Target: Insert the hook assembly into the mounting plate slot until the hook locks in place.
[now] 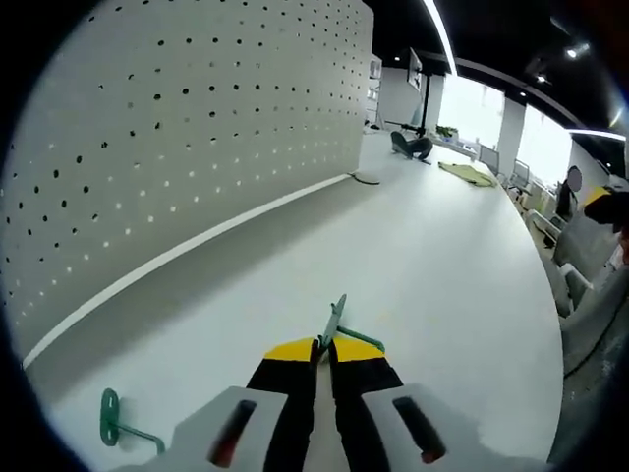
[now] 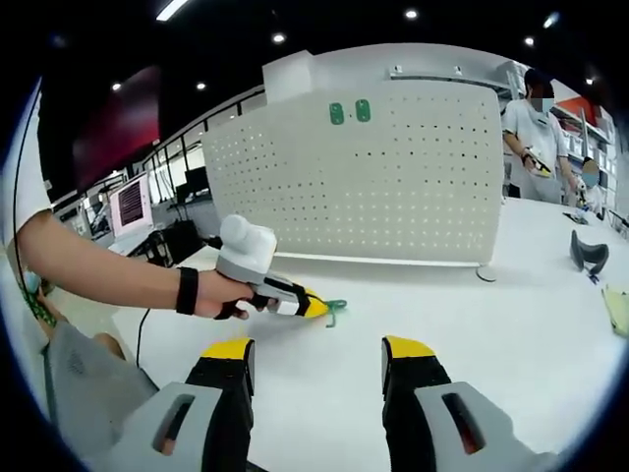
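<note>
My left gripper (image 1: 324,350) is shut on a green metal hook (image 1: 335,322) whose end sticks up past the yellow fingertips, low over the white table (image 1: 423,256). The white perforated mounting plate (image 1: 187,128) stands upright to the left of it, some way off. A second green hook (image 1: 112,420) lies on the table at the lower left. In the right gripper view a hand holds the left gripper (image 2: 316,308) with the hook (image 2: 336,310) in front of the plate (image 2: 413,187). My right gripper (image 2: 317,361) is open and holds nothing.
Two green hooks (image 2: 350,111) hang near the plate's top edge. A black object (image 2: 588,254) and a yellow-green item (image 2: 619,307) lie on the table at the right. A person (image 2: 531,123) stands beyond the plate's right end. A monitor (image 2: 131,204) stands at the left.
</note>
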Demonstrator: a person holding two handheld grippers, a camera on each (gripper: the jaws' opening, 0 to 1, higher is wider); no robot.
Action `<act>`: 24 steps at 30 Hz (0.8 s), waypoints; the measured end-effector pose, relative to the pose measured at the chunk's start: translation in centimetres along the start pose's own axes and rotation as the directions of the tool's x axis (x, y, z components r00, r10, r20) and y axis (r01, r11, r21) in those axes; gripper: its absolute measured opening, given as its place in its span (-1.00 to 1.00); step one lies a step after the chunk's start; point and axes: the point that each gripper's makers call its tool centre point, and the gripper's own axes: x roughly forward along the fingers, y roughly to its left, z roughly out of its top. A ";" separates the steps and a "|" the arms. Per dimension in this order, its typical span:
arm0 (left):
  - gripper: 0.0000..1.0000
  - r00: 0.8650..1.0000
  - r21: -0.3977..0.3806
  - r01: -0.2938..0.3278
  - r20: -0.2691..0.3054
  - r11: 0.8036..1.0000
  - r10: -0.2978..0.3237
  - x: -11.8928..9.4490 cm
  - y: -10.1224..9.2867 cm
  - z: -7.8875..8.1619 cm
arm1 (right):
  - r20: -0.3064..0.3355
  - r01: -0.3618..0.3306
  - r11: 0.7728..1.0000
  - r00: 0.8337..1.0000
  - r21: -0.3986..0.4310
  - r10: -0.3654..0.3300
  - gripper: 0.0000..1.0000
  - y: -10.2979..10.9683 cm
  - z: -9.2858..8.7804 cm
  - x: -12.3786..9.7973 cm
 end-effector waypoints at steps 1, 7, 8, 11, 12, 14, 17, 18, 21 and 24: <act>-0.91 1.000 0.001 0.000 0.000 1.000 0.000 0.0 0.0 0.0 | 0.001 -0.001 1.000 1.000 -0.001 0.001 0.05 0.0 0.0 0.0; -0.92 1.000 0.008 0.012 -0.011 1.000 -0.012 -0.6 -0.4 -0.1 | 0.003 -0.022 1.000 1.000 -0.008 0.022 0.05 0.5 0.2 0.5; -0.92 1.000 0.009 0.011 -0.017 1.000 -0.011 -0.8 -0.5 -0.2 | 0.005 -0.024 1.000 1.000 -0.011 0.024 0.05 0.6 0.3 0.5; -0.94 0.999 -0.016 0.027 -0.018 1.000 -0.027 -1.2 -0.7 -0.2 | 0.007 -0.029 1.000 1.000 -0.012 0.029 0.05 0.7 0.3 0.6; -0.94 0.999 -0.023 0.026 -0.025 0.999 -0.027 -1.5 -0.7 -0.2 | 0.007 -0.031 0.999 1.000 -0.013 0.031 0.05 0.7 0.4 0.6; -0.94 0.999 -0.023 0.026 -0.028 0.999 -0.027 -1.6 -0.7 -0.3 | 0.007 -0.032 0.999 0.999 -0.016 0.032 0.05 0.8 0.4 0.6; -0.95 0.999 -0.032 0.033 -0.026 0.999 -0.034 -2.0 -0.8 -0.3 | 0.012 -0.035 0.999 0.999 -0.018 0.035 0.05 1.0 0.6 0.6; -0.95 0.999 -0.040 0.038 -0.022 0.998 -0.039 -2.2 -0.9 -0.2 | 0.014 -0.036 0.999 0.999 -0.021 0.036 0.05 1.1 0.6 0.6; -0.95 0.999 -0.049 0.042 -0.014 0.998 -0.043 -2.7 -1.0 0.2 | 0.015 -0.038 0.999 0.999 -0.025 0.039 0.05 1.3 0.8 0.6; -0.96 0.998 -0.050 0.056 -0.008 0.997 -0.057 -3.0 -1.3 0.4 | 0.023 -0.043 0.999 0.999 -0.031 0.043 0.05 1.6 1.1 0.6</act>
